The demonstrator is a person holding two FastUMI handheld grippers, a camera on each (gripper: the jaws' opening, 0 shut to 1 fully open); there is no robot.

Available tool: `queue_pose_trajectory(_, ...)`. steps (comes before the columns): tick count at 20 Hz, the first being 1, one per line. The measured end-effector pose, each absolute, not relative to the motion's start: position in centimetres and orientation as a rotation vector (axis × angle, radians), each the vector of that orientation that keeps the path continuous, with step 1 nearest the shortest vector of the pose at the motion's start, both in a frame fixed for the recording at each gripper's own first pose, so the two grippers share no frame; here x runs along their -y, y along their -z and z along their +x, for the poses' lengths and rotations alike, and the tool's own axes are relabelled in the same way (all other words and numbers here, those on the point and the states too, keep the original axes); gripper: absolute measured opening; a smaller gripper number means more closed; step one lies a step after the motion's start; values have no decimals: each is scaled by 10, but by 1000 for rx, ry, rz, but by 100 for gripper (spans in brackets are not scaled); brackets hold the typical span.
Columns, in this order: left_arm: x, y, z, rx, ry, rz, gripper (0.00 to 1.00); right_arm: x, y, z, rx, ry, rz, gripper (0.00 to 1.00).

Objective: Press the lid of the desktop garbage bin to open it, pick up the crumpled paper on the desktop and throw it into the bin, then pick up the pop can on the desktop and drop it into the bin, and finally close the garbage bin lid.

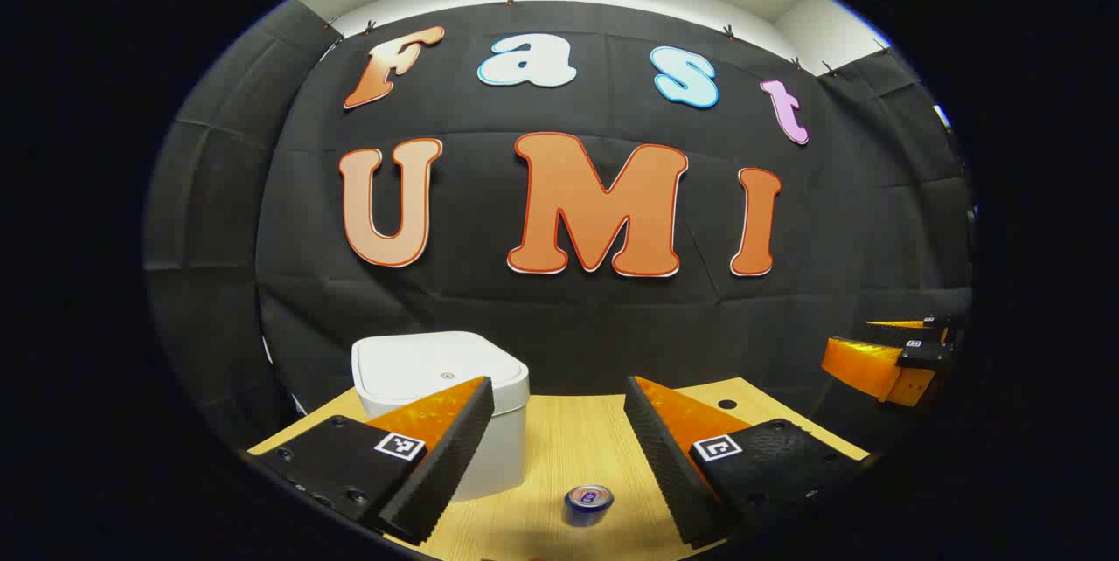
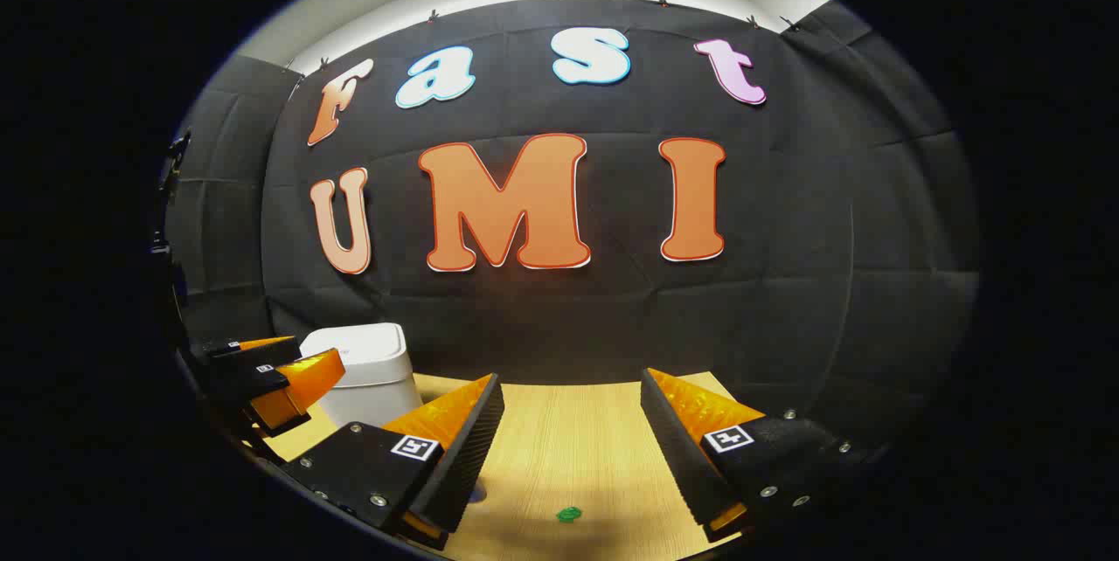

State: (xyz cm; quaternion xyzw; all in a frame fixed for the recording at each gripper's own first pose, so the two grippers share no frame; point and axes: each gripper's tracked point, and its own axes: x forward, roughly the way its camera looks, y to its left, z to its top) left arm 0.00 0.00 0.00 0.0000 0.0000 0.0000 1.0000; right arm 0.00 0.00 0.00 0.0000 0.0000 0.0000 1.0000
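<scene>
The white garbage bin stands at the table's back left with its lid down. In the right gripper view the bin is at the left. The pop can stands upright on the wood, below and between my left gripper's fingers. My left gripper is open and holds nothing, hovering above the table just right of the bin. A small green crumpled scrap lies on the table under my right gripper, which is open and holds nothing. Each gripper appears at the edge of the other's view: right, left.
The light wooden table ends at the black cloth wall behind it. A small dark hole sits near the table's back right corner. Open wood lies between the bin and the right edge.
</scene>
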Motion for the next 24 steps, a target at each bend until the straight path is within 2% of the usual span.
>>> queue_pose_trajectory(12,-48,-3,-18,10,-83,8,95,-26,0,4,2,-41,-14,94)
queue_pose_trajectory(24,-40,-9,-10,26,-38,10,95,-26,-4,-2,10,-15,-11,94)
